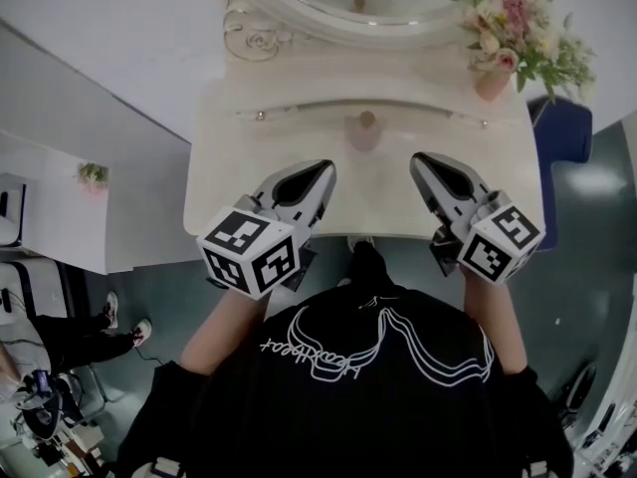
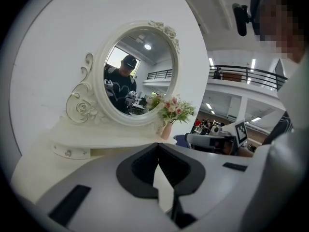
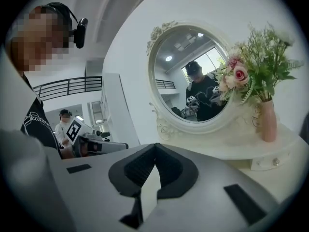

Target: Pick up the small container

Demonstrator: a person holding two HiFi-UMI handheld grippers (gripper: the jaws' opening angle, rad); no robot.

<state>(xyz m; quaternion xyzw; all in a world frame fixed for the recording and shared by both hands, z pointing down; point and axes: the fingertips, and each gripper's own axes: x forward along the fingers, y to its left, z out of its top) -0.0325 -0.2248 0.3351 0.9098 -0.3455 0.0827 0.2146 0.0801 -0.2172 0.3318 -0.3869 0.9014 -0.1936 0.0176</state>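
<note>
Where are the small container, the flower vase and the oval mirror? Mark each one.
small container [image 1: 365, 132], head view, on its round pink body.
flower vase [image 3: 268, 122], right gripper view, on the middle of its pink body.
oval mirror [image 2: 140, 71], left gripper view, on the glass.

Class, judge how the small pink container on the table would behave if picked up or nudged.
The container looks small, so probably light. Its body seems round with a narrower cap, so it may roll if tipped. It stands free on the smooth table, so a nudge would likely slide it.
</note>
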